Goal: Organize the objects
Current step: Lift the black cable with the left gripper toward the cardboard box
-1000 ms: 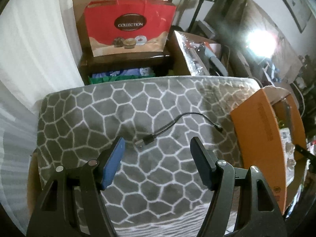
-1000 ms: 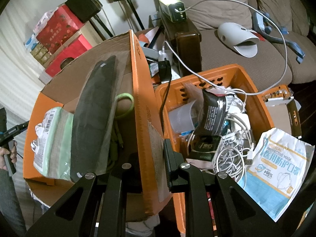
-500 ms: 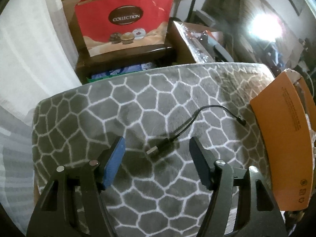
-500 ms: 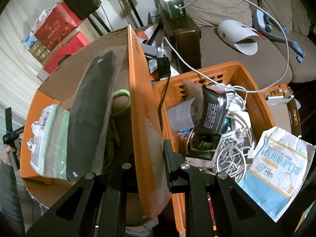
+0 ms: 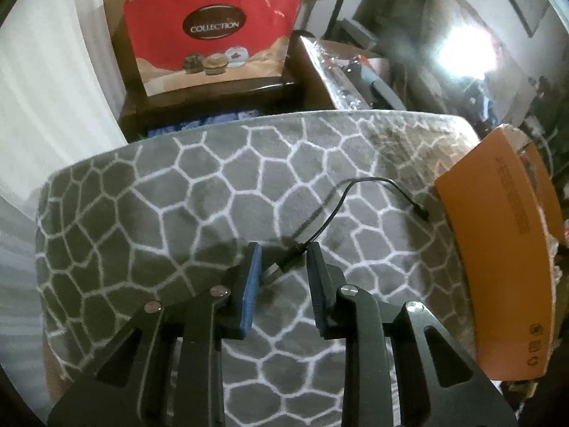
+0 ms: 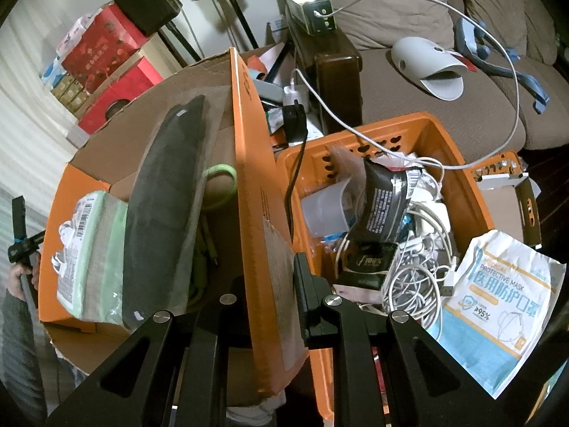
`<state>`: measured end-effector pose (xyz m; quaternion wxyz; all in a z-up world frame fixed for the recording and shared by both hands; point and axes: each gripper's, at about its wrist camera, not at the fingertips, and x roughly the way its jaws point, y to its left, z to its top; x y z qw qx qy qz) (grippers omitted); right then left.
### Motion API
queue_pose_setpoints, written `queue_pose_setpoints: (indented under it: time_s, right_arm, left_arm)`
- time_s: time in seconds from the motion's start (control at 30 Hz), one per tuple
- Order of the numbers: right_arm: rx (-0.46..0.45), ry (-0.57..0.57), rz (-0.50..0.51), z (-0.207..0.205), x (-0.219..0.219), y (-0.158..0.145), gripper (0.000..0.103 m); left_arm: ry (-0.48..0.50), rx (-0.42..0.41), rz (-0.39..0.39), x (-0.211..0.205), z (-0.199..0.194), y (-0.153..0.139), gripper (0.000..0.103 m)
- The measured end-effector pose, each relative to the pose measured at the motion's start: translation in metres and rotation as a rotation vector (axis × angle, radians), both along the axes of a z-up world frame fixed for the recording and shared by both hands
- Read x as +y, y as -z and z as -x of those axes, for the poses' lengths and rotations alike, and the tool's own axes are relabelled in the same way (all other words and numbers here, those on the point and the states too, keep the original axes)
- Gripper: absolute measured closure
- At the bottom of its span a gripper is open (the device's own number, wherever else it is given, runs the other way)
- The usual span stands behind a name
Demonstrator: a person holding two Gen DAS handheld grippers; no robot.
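A thin black cable [image 5: 334, 210] lies on a grey cushion with white honeycomb lines [image 5: 177, 195]. Its USB plug [image 5: 284, 261] sits slantwise between the fingers of my left gripper [image 5: 282, 259]. The jaws are closing, and each pad touches one end of the plug. The cable's small far plug [image 5: 421, 211] rests near the orange cardboard box [image 5: 498, 249]. My right gripper [image 6: 270, 270] is shut on that box's upright orange flap [image 6: 249, 142]. One finger is hidden behind the flap.
The box holds a dark flat pouch [image 6: 163, 195], a green packet [image 6: 89, 249] and a green ring [image 6: 220, 185]. Beside it an orange basket [image 6: 462, 178] is full of white cables. A mask pack [image 6: 498, 302] lies at its right. A red bag [image 5: 213, 32] stands behind the cushion.
My left gripper has sunk toward the cushion and its jaws have narrowed from wide apart to either side of the USB plug. The right gripper has kept still on the flap.
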<state>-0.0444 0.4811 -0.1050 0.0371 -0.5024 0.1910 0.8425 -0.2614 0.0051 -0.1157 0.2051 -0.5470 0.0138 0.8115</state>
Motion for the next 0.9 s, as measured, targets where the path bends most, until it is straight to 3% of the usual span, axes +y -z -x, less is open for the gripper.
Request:
queue_pose_setpoints:
  time_s: [0.23, 0.57, 0.6, 0.67, 0.9]
  right_arm:
    - [0.001, 0.006, 0.009, 0.0, 0.001, -0.001, 0.088]
    - [0.003, 0.006, 0.013, 0.001, 0.001, -0.002, 0.088]
    - [0.003, 0.006, 0.013, 0.001, 0.001, -0.002, 0.088]
    - [0.003, 0.006, 0.012, 0.001, 0.0, -0.002, 0.088]
    - [0.004, 0.008, 0.016, 0.002, 0.001, -0.002, 0.088]
  left_arm:
    - [-0.001, 0.0, -0.064, 0.001, -0.009, -0.009, 0.079]
    - [-0.026, 0.012, -0.172, -0.003, -0.025, -0.047, 0.079]
    - [-0.025, 0.016, -0.182, -0.003, -0.027, -0.051, 0.081]
    - [-0.021, 0.025, -0.196, 0.0, -0.032, -0.061, 0.095]
    - [-0.002, 0.039, -0.185, 0.016, -0.039, -0.082, 0.097]
